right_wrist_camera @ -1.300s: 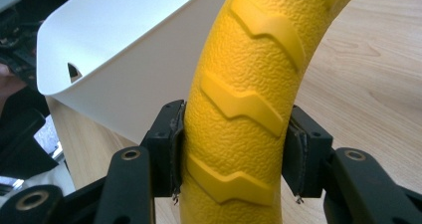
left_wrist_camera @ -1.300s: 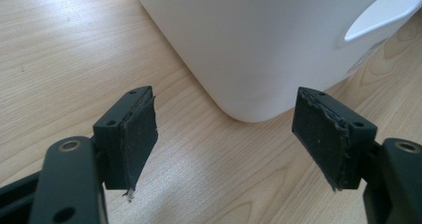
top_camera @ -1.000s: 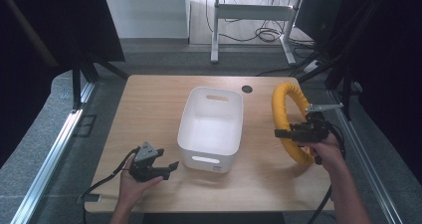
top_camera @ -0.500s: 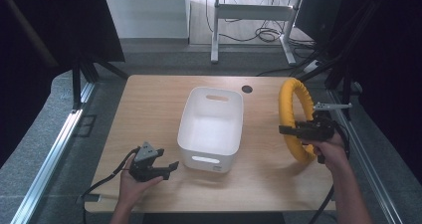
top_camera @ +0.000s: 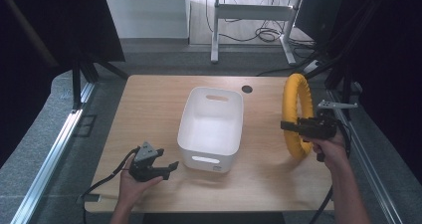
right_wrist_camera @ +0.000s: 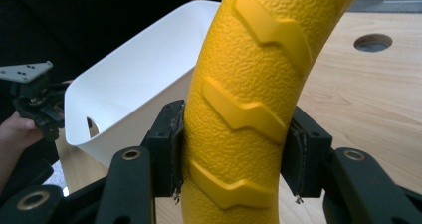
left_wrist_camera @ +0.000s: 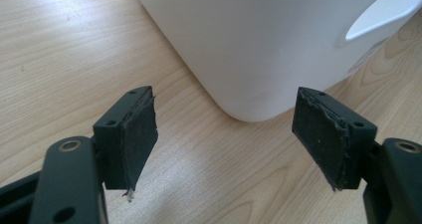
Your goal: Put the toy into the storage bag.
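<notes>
While the right gripper clamps the yellow ring across its textured tube, it looks light, stiff, and grippy there.

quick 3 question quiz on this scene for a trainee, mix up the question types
1. True or false: the right gripper is shut on the yellow ring.
2. The left gripper is: A) shut on the white bin's rim, B) open beside the white bin, C) holding the ring.
3. Fill in: the ring stands ______ on the table, to the right of the bin.

Key: 1 true; 2 B; 3 upright.
</notes>
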`<state>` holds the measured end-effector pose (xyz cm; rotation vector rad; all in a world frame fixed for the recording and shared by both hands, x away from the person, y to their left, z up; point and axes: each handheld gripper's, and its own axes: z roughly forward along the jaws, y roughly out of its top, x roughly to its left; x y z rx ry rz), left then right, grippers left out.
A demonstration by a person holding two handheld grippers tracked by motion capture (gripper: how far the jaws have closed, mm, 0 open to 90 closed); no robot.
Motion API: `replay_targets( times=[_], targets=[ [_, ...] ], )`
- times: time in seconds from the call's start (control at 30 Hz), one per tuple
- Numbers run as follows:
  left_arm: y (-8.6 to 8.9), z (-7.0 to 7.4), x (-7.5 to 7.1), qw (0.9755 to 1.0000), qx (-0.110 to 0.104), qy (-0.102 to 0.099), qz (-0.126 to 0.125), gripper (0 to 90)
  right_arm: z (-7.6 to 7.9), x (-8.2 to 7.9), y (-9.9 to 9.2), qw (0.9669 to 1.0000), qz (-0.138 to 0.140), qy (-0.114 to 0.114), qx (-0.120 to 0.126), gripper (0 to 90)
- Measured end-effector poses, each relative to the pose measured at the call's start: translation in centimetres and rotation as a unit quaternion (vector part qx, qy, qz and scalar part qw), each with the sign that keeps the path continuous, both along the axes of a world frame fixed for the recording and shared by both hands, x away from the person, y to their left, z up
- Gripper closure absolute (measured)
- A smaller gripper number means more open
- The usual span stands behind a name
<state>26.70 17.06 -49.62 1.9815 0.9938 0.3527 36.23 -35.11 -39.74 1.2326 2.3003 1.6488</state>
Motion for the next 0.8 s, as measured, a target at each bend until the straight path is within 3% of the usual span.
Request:
replay_targets(
  times=[0.33,0.8],
  targets=[
    [0.0,0.0,0.0,1.0000,0.001,0.000,0.000,25.7,0.6,-0.1,0.3,0.9993,0.004,-0.018,0.031,49.4],
    [0.0,0.0,0.0,1.0000,0.001,0.000,0.000,25.7,0.8,0.0,1.3,0.9984,0.006,-0.031,0.048,49.3]
  ],
)
